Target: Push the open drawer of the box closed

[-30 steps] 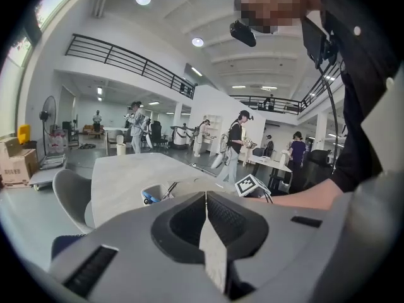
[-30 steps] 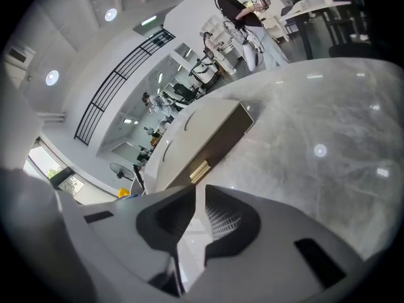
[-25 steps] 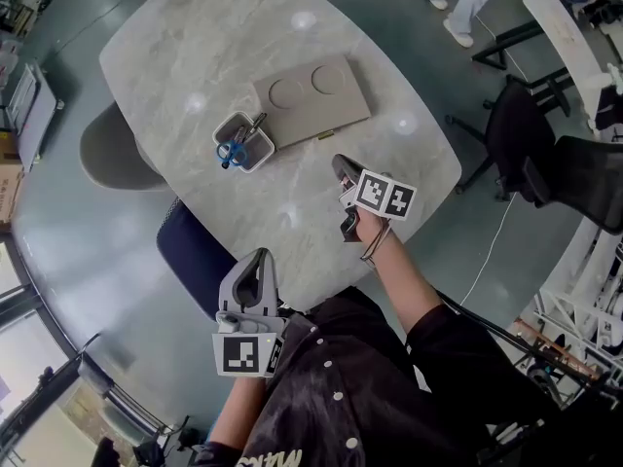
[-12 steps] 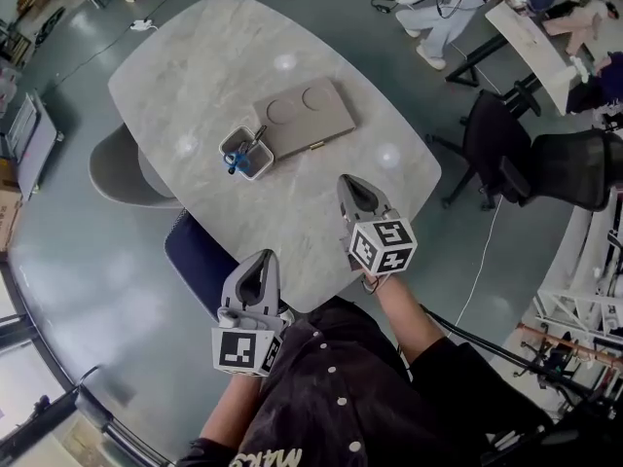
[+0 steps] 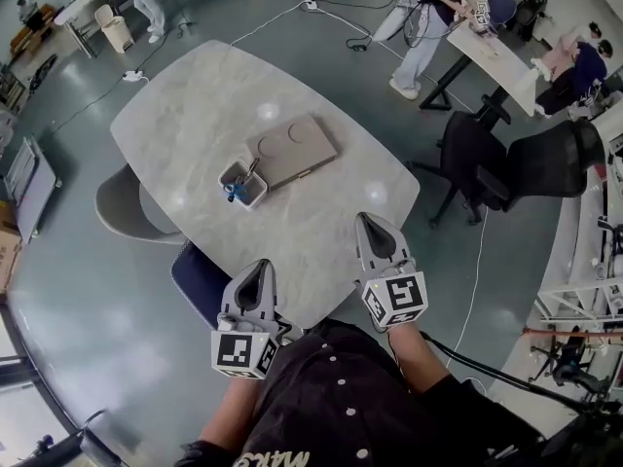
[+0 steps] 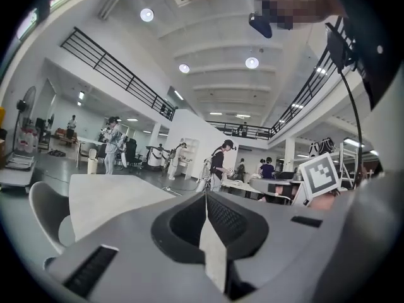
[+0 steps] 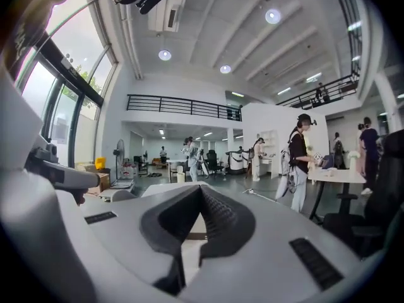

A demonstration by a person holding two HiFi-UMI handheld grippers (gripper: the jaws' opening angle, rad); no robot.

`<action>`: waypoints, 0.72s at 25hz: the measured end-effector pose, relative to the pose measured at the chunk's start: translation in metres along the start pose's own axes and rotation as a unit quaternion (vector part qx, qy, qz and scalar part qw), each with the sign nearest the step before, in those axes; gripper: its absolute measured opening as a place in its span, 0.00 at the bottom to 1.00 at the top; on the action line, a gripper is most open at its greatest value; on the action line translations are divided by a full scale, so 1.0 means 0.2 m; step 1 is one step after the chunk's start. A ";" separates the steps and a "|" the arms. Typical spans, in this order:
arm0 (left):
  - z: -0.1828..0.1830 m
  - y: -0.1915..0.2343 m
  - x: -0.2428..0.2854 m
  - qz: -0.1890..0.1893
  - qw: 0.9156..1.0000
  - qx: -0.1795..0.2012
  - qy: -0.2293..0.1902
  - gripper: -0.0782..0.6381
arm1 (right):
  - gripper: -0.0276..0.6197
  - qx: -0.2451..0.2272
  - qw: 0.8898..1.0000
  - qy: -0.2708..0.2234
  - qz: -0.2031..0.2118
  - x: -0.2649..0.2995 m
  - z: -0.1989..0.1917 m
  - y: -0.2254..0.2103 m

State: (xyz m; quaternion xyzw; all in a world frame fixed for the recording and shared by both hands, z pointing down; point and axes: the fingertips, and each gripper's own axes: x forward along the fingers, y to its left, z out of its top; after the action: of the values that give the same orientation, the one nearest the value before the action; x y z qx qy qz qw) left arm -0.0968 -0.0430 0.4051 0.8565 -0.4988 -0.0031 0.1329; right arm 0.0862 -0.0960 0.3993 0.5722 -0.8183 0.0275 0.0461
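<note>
A flat tan box [image 5: 292,150] with two round recesses on top lies on the oval marble table [image 5: 195,105]; its near edge with a small brass handle looks flush. My left gripper [image 5: 260,267] is shut and empty, held over the table's near edge in front of the person's body. My right gripper [image 5: 369,221] is also shut with nothing in it, raised above the table's near right edge and well short of the box. In the left gripper view the left gripper [image 6: 205,197] points level across the room. The right gripper [image 7: 201,191] does the same in its own view.
A small white holder [image 5: 242,183] with blue scissors and a pen stands against the box's left end. A grey chair [image 5: 128,208] and a dark blue chair [image 5: 198,278] sit at the table's near left. Black office chairs [image 5: 487,159] stand to the right. People stand at far desks.
My right gripper has lifted off the table near the box, drawn back toward the person and rolled upright. The left gripper rose slightly. The table now looks smaller and farther away.
</note>
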 end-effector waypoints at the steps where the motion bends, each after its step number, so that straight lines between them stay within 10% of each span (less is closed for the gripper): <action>1: 0.01 0.00 0.00 -0.004 1.000 0.003 -0.004 0.13 | 0.04 -0.001 1.000 -0.010 -0.008 -0.05 0.03 -0.01; 18: 0.23 -0.07 -0.01 -0.038 0.996 0.057 -0.056 0.13 | 0.04 0.036 0.991 -0.108 -0.067 -0.50 0.35 -0.06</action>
State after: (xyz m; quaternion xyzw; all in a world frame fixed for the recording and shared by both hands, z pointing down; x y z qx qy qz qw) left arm -0.0931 -0.0455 0.3573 0.8797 -0.4716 -0.0277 0.0551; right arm 0.1295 -0.0132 0.3192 0.6263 -0.7771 -0.0079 -0.0615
